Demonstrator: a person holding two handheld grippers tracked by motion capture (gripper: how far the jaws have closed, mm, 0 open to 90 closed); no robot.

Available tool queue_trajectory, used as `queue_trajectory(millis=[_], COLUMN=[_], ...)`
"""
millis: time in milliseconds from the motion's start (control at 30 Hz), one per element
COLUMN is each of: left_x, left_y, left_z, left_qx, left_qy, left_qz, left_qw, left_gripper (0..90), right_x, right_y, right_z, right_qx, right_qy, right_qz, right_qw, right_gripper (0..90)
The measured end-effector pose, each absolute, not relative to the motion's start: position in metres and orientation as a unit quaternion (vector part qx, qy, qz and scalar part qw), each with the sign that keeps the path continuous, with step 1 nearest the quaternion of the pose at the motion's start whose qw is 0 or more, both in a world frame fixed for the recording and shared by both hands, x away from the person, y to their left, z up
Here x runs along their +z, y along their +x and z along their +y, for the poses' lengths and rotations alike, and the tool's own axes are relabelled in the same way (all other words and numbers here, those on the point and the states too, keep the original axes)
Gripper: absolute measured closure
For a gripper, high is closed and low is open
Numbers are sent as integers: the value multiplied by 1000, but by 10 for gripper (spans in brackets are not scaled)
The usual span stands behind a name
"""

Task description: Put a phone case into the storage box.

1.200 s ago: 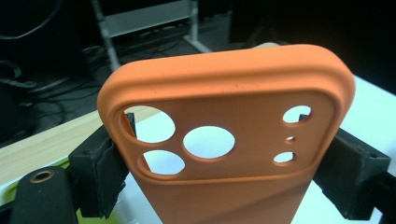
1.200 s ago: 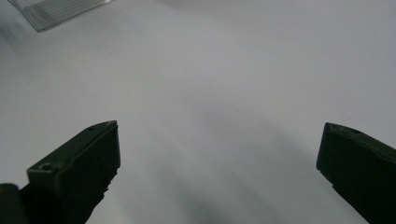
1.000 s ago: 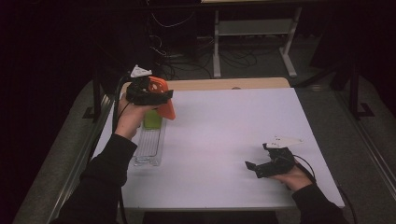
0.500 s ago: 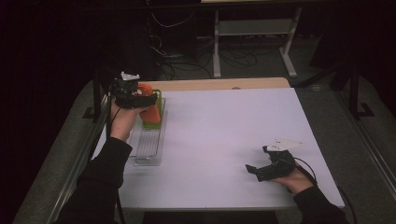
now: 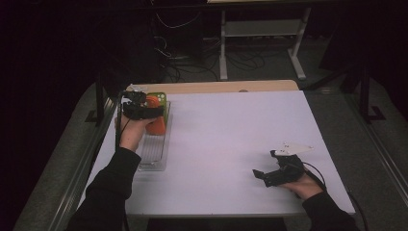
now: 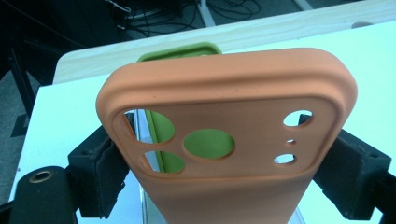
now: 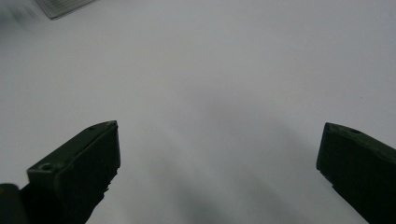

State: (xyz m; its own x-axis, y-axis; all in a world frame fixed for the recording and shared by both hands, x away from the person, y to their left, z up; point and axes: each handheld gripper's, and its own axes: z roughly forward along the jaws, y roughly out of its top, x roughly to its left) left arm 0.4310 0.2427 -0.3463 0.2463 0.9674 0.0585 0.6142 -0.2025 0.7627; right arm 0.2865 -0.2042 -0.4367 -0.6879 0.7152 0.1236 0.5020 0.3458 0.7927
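Fingers of the left gripper (image 6: 219, 177) clamp the orange phone case (image 6: 224, 135) by its two long edges. Since a second ago this gripper has sunk, bringing the case low over the clear tray (image 5: 155, 154) at the counter's (image 5: 231, 144) left edge. Right gripper (image 7: 219, 172) unchanged near the counter's front right, fingers wide apart, nothing between them. Green phone case (image 6: 180, 53) stands just behind the orange one, mostly hidden by it. Tray bottom hard to make out.

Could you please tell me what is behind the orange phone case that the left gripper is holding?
A green case stands behind the orange case, showing above its top edge and through its camera holes. The rest of the green case is covered.
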Motion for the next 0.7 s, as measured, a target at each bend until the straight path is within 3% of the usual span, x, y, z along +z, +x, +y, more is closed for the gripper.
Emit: queue_trajectory(millis=[700], left_x=[-368], left_y=[452], left_z=[242], left_qx=[286], left_qy=[721], left_qz=[564], left_qw=[284], left_gripper=[127], right_x=[-437], right_y=[287], right_z=[-204], right_qx=[433], right_qy=[372], right_qz=[812], right_qw=[125], right_gripper=[0])
